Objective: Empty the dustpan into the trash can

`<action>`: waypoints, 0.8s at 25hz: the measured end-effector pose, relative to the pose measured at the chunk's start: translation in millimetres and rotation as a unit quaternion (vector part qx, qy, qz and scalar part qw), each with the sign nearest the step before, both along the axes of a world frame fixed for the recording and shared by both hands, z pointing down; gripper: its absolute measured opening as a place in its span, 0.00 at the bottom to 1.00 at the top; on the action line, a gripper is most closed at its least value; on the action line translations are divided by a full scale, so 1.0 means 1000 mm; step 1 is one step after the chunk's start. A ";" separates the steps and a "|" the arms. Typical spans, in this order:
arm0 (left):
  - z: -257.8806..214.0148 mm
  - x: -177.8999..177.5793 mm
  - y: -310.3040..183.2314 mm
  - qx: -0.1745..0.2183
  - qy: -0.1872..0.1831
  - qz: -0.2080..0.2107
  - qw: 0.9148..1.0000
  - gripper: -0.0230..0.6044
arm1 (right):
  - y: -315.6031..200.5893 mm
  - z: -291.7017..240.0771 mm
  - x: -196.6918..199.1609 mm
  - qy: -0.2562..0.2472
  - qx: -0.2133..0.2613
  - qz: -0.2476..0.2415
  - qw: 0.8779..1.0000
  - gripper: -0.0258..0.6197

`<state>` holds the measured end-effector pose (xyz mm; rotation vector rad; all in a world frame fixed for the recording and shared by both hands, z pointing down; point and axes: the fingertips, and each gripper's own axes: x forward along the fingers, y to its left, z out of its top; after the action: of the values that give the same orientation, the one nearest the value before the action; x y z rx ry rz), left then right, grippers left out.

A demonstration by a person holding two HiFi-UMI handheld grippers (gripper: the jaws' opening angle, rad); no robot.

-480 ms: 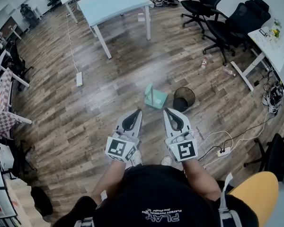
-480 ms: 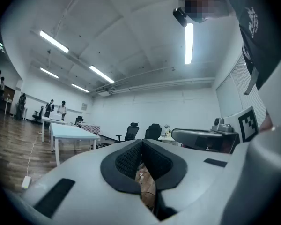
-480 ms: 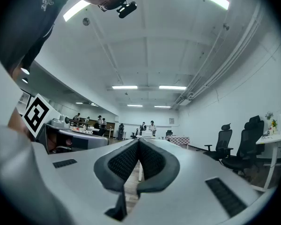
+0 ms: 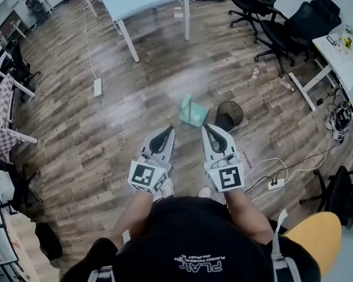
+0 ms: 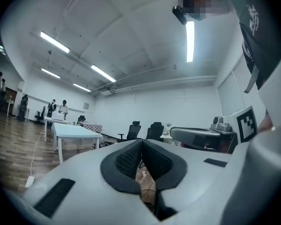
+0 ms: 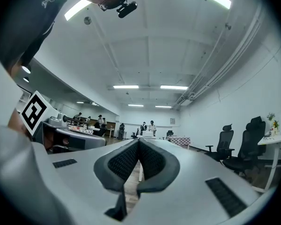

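left gripper [image 4: 171, 129]: pale grey shell tapering to a point, with a black-lined teardrop opening behind the tip.
right gripper [image 4: 204, 127]: same grey shell and black-lined opening.
pads [image 5: 126, 159]: black with a fine dotted texture, on the inner faces of both grippers' jaws.
strips [image 6: 222, 196]: dark and ribbed, set into the shell on either side of the jaws.
cubes [image 4: 145, 177]: one at the rear of each gripper, white faces with black square markers.
shirt [image 4: 194, 239]: black, short-sleeved, small white print on the chest, behind the cubes.
shoes [image 4: 168, 187]: white, just behind the cubes.
strap [image 4: 276, 239]: pale, behind the right gripper at the shoulder.
camera [image 6: 127, 8]: small and black, worn on the head above the right gripper.
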<state>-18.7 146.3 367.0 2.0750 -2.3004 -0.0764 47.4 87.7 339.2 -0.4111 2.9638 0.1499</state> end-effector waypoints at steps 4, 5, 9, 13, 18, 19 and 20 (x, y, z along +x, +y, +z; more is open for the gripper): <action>0.004 -0.014 0.007 -0.001 0.003 -0.004 1.000 0.07 | 0.004 -0.003 -0.007 -0.017 -0.004 0.001 1.000 0.07; 0.005 -0.018 0.009 -0.002 0.005 -0.003 1.000 0.07 | 0.006 -0.003 -0.010 -0.017 -0.004 0.003 1.000 0.08; 0.006 -0.038 0.017 -0.001 0.007 0.007 1.000 0.07 | 0.016 -0.003 -0.029 -0.014 0.001 0.012 1.000 0.07; 0.011 -0.061 0.024 -0.002 0.010 0.026 1.000 0.07 | 0.025 0.002 -0.051 -0.008 0.003 0.029 1.000 0.07; 0.016 -0.085 0.026 -0.004 0.013 0.057 0.998 0.07 | 0.033 0.010 -0.073 0.003 0.003 0.062 0.998 0.07; 0.016 -0.089 0.026 -0.003 0.014 0.063 0.998 0.07 | 0.034 0.011 -0.077 0.005 0.001 0.069 0.998 0.07; 0.017 -0.092 0.026 -0.003 0.015 0.069 0.997 0.07 | 0.035 0.011 -0.080 0.007 0.001 0.075 0.997 0.07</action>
<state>-110.7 172.6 383.7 2.2066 -2.1302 -0.0954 -32.5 122.6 350.5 -0.6347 2.9446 0.1716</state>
